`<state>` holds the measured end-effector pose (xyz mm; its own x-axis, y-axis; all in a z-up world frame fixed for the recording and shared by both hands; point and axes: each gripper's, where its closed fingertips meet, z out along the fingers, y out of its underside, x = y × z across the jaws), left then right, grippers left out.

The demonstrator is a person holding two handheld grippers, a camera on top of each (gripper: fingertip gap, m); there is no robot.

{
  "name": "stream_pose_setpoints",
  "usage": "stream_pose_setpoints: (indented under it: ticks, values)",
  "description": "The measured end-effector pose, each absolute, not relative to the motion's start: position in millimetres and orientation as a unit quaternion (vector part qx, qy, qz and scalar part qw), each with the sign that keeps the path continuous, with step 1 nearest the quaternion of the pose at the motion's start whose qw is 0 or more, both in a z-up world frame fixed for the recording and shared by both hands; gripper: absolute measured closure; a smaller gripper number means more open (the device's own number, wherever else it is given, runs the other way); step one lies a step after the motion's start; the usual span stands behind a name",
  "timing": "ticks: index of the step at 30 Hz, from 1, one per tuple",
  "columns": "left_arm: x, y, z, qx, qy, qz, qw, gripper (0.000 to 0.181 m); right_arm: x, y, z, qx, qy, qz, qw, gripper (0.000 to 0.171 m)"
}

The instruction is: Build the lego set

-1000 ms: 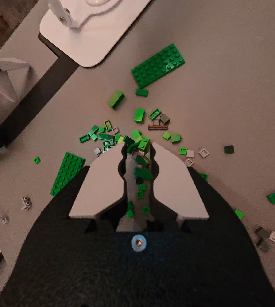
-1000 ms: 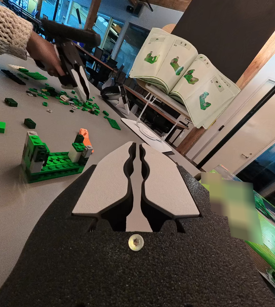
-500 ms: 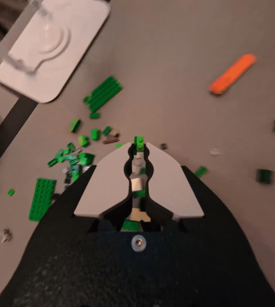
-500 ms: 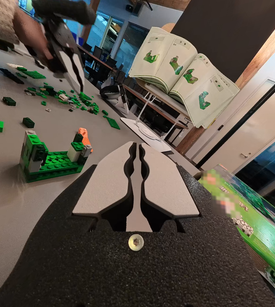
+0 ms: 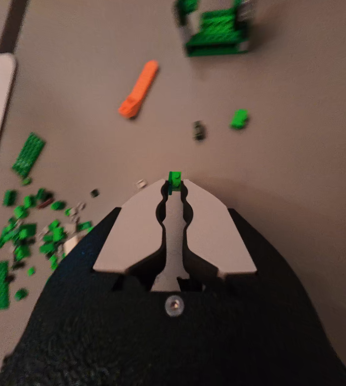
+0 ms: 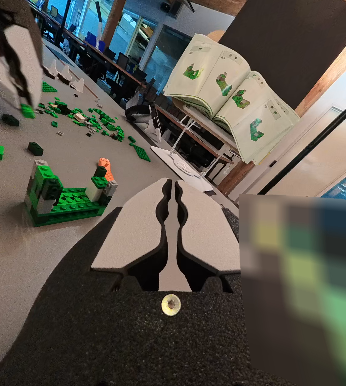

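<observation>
The left hand-held gripper (image 5: 174, 183) is clamped on a small bright green brick (image 5: 174, 181), pinched at the very tips and held above the table (image 5: 272, 146). A second ago that gripper stood apart over the heap of loose green pieces (image 5: 32, 229); the heap now lies off to its left and behind the tips. Ahead and slightly left of the tips lies the orange brick separator (image 5: 139, 89), which was out of view a second ago. Farther ahead to the right stands the partly built green model (image 5: 218, 35), blurred. In the right wrist view the left hand-held gripper (image 6: 24, 104) has come much closer. The right hand-held gripper (image 6: 173, 182) has its fingers together with nothing between them, as before, and the model (image 6: 67, 196) sits just left of its tips.
</observation>
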<state>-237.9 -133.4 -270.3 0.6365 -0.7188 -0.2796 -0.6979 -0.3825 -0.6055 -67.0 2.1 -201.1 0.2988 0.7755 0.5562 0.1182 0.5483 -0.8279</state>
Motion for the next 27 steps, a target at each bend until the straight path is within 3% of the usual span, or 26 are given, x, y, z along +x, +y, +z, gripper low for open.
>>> stream_pose_setpoints:
  ticks: [1, 9, 16, 27]
  values:
    - [-254, -123, -270, -0.842, 0.4, 0.015, 0.362, 0.171, -67, 2, -201, -0.411, -0.544, 0.235, 0.693, 0.169]
    - [-296, -107, -291, -0.88, 0.322, 0.025, 0.347, 0.154, -67, 2, -203, -0.408, -0.549, 0.221, 0.695, 0.168]
    - [-291, -112, -281, -0.854, 0.346, 0.036, 0.386, 0.169, -67, 2, -205, -0.408, -0.552, 0.222, 0.692, 0.169]
    - [-277, -112, -289, -0.859, 0.37, -0.002, 0.354, 0.174, -66, 3, -206, -0.409, -0.553, 0.22, 0.691, 0.169]
